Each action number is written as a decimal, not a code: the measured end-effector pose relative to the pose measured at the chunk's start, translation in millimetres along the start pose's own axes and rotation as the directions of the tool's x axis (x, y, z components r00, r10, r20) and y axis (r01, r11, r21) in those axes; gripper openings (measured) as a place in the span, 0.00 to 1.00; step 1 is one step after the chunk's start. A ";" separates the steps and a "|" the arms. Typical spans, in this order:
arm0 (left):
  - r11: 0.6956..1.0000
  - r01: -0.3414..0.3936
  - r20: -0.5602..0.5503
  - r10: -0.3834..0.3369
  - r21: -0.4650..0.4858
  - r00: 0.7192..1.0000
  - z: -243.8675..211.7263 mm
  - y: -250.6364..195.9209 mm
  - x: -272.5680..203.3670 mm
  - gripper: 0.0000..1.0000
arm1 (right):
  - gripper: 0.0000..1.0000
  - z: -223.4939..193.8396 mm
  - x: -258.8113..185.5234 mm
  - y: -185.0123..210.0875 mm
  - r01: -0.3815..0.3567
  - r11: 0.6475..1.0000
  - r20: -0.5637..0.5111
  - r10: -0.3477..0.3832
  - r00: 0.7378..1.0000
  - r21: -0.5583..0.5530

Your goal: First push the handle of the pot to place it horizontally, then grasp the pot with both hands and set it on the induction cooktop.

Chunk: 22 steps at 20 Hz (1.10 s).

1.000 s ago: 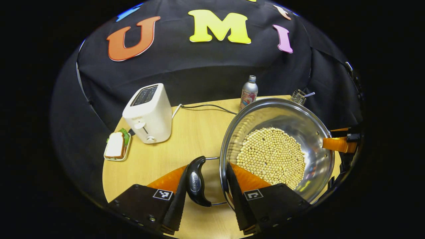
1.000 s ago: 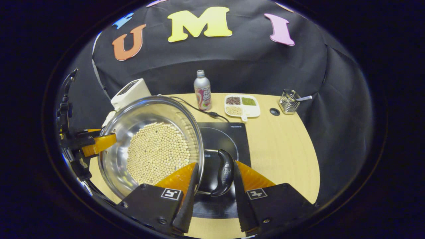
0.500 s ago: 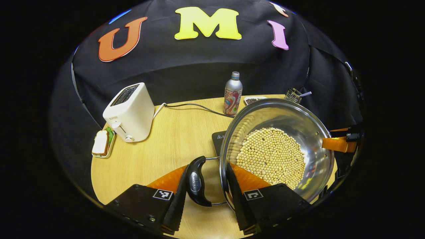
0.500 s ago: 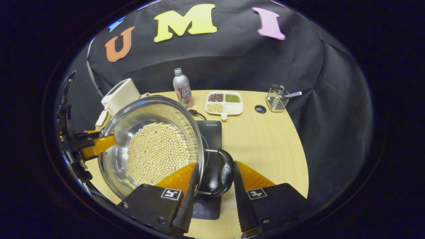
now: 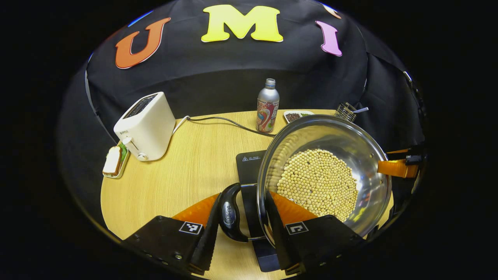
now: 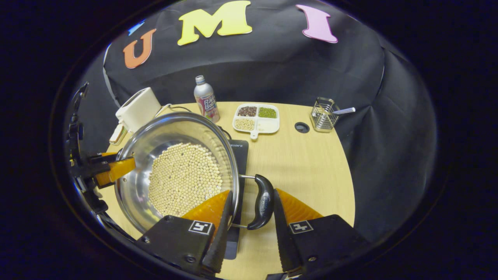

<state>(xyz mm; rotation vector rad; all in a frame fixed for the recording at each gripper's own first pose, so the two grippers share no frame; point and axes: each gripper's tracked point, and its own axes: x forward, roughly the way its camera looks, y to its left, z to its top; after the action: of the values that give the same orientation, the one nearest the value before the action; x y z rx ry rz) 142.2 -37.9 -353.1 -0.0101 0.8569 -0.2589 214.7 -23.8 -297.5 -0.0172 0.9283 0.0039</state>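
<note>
A steel pot with a layer of pale beans hangs tilted above the table between both grippers. My left gripper is shut on the pot's black side handle and rim, one finger outside the handle and one inside the wall. At the far rim is the right gripper. In the right gripper view, my right gripper clamps the other black handle and rim of the pot the same way. The black induction cooktop lies mostly hidden beneath the pot, and its edge peeks out there too.
A white toaster and a sandwich dish stand at the table's left. A drink bottle and a cord sit behind the cooktop. A divided dish of grains, a wire holder and bare wood lie to the right.
Both grippers have carried the pot to the right across the table; the cooktop, earlier beside the pot, now lies mostly under it. Both grips are unchanged.
</note>
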 end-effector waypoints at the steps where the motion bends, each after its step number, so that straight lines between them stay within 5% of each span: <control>1: 1.000 -0.003 -0.003 0.003 -0.003 1.000 -0.2 -0.2 1.9 0.63 | 0.55 -0.4 2.3 -0.2 -0.003 1.000 -0.005 0.003 1.000 -0.002; 14: 1.000 0.002 -0.051 -0.002 0.003 0.999 -13.3 6.9 28.1 0.63 | 0.55 -4.5 35.7 4.3 -0.019 1.000 -0.070 0.019 0.997 -0.008; 16: 1.000 -0.013 -0.045 0.013 0.016 0.999 -14.9 6.2 27.8 0.58 | 0.57 -3.7 38.2 3.1 -0.019 1.000 -0.066 0.019 0.998 -0.006; 22: 1.000 -0.020 0.014 0.020 0.009 1.000 -14.0 6.0 29.9 0.63 | 0.56 -4.6 41.6 1.7 0.019 0.999 -0.011 -0.020 1.000 -0.040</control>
<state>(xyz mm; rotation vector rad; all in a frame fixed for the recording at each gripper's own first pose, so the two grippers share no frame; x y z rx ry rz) 151.7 -37.6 -385.3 0.0049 0.8414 -0.2432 236.0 -22.3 -333.6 -0.0634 0.9397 0.0045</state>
